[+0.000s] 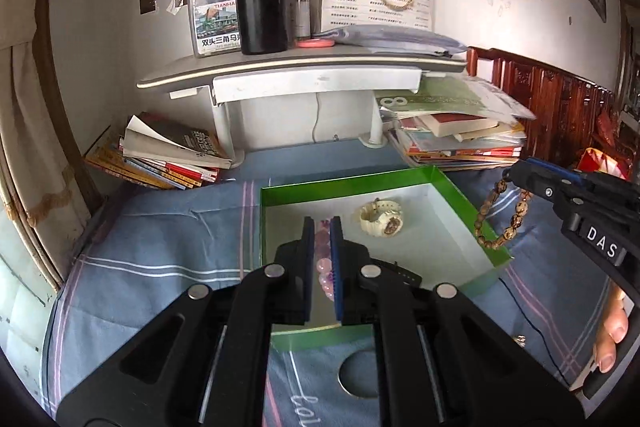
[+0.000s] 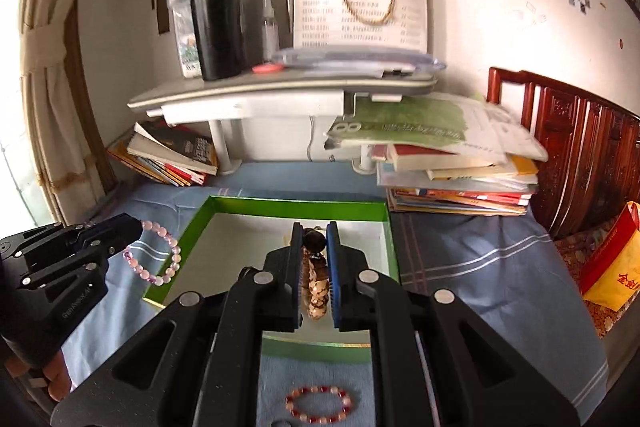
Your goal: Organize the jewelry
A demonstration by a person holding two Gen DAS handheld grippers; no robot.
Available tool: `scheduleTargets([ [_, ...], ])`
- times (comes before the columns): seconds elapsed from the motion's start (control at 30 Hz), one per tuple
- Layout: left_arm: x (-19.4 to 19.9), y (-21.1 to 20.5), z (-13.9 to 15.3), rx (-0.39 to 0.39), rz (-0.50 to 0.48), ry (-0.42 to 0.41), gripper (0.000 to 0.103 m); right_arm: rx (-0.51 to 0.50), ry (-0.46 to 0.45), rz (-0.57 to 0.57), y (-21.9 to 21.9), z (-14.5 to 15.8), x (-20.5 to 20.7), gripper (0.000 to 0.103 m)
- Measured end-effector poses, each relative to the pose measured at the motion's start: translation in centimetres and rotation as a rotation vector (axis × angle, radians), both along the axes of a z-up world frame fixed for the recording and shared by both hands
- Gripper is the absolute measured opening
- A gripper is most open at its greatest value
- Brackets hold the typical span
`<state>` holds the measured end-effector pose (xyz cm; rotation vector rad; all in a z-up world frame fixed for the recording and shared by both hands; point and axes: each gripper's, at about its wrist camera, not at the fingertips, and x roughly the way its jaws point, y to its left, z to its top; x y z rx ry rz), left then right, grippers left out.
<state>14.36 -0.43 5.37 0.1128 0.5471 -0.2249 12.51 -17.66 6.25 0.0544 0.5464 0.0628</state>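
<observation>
Left wrist view: left gripper (image 1: 322, 227) clamped on pink bead bracelet (image 1: 323, 259) above green box (image 1: 460, 195); white watch (image 1: 380, 219) lying inside.

Right wrist view: right gripper (image 2: 314, 233) pinching brown bead bracelet (image 2: 316, 287) over the box; red bead bracelet (image 2: 320, 404) lying on blue cloth (image 2: 460, 259).

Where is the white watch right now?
The white watch lies inside the green box, toward its far right corner in the left wrist view, just past the left gripper holding the pink bead bracelet.
</observation>
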Motion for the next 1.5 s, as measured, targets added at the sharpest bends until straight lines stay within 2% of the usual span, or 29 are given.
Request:
scheduleTargets([
  [0.2, 5.4, -0.5, -4.8, -0.004, 0.016, 0.148, 0.009, -0.006, 0.146, -0.012, 1.2, -6.0, 4.5, 0.013],
  [0.23, 5.8, -0.5, -5.5, 0.003, 0.017, 0.161, 0.01, -0.015, 0.159, -0.013, 1.3, -6.6, 4.7, 0.019],
  [0.27, 6.0, -0.5, -6.0, 0.012, 0.016, 0.174, 0.014, -0.024, 0.17, -0.014, 1.4, -6.9, 4.6, 0.025],
  [0.3, 6.1, -0.5, -6.3, 0.02, 0.015, 0.187, 0.029, -0.022, 0.172, -0.007, 1.4, -7.0, 4.4, 0.038],
  [0.33, 5.8, -0.3, -6.5, 0.016, 0.014, 0.187, 0.039, -0.011, 0.159, 0.005, 1.3, -6.8, 3.8, 0.044],
  [0.47, 2.8, 0.7, -5.8, 0.001, 0.024, 0.16, 0.042, -0.013, 0.118, 0.012, 0.4, -5.4, 0.1, 0.044],
  [0.6, -2.3, 1.8, -5.7, 0.0, 0.059, 0.127, 0.064, 0.01, 0.108, 0.021, -1.4, -5.7, -4.2, 0.044],
  [0.67, -4.7, 1.8, -6.1, -0.004, 0.028, 0.124, 0.068, 0.009, 0.139, -0.002, -2.7, -7.0, -5.8, 0.044],
  [0.73, -6.9, 1.3, -7.1, 0.029, -0.035, 0.126, 0.078, 0.016, 0.18, -0.037, -3.9, -8.3, -6.8, 0.045],
  [0.87, -9.2, 1.0, -9.2, 0.117, -0.042, 0.15, 0.079, 0.027, 0.25, -0.071, -5.6, -11.0, -8.8, 0.045],
  [0.97, -9.9, 1.7, -10.6, 0.122, -0.031, 0.193, 0.08, -0.003, 0.298, -0.082, -5.9, -12.8, -9.4, 0.045],
  [1.07, -10.6, 2.7, -11.6, 0.111, -0.019, 0.226, 0.082, 0.012, 0.332, -0.061, -5.7, -13.9, -9.5, 0.046],
  [1.17, -11.0, 3.2, -12.6, 0.122, -0.015, 0.253, 0.083, 0.009, 0.338, -0.039, -5.0, -14.3, -9.5, 0.046],
  [1.3, -11.1, 3.6, -13.5, 0.118, -0.007, 0.283, 0.085, 0.025, 0.36, -0.015, -4.3, -15.1, -8.9, 0.053],
  [1.43, -10.9, 3.6, -14.1, 0.105, -0.018, 0.303, 0.085, -0.004, 0.371, -0.017, -3.4, -15.7, -8.5, 0.054],
  [1.5, -10.7, 3.4, -14.4, 0.107, -0.028, 0.312, 0.082, -0.014, 0.372, -0.009, -3.1, -15.7, -8.5, 0.054],
])
